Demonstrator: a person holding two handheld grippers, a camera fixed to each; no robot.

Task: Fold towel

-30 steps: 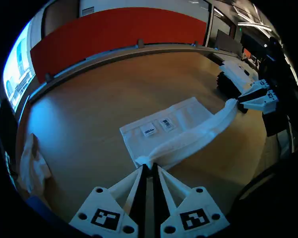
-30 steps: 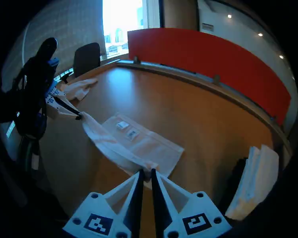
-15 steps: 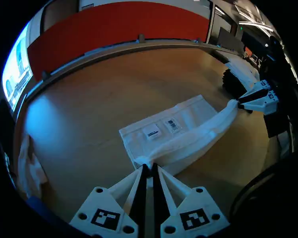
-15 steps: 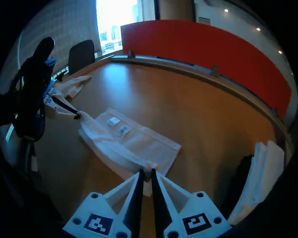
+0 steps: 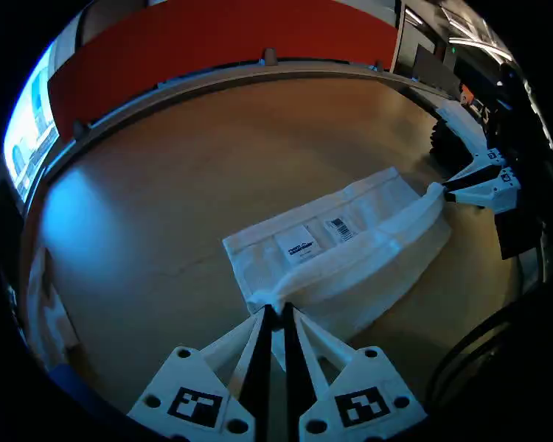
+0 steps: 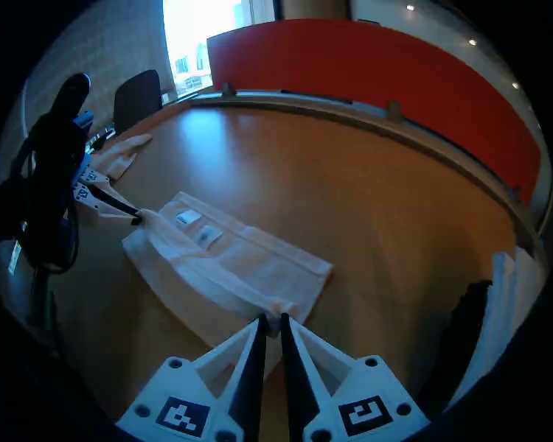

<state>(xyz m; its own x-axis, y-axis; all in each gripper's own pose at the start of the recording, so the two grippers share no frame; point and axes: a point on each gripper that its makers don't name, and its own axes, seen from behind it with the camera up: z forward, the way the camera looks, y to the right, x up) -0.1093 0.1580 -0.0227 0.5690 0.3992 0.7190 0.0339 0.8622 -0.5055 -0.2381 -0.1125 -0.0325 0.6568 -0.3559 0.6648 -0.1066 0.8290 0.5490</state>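
Left gripper: jaws closed nearly tight, gripping one near corner of the towel. Right gripper: jaws likewise pinching the other near corner. Towel: lying on the table, its near edge hanging raised between the grippers, arching over the flat half with labels showing. Fold: roughly half made, I am judging; laying the edge down and releasing are remaining. Far: red panel standing behind.

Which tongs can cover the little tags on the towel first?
Probably left. The left tongs pinch the lifted edge of the white cloth towel right beside the two small tags; the right tongs hold its far corner.
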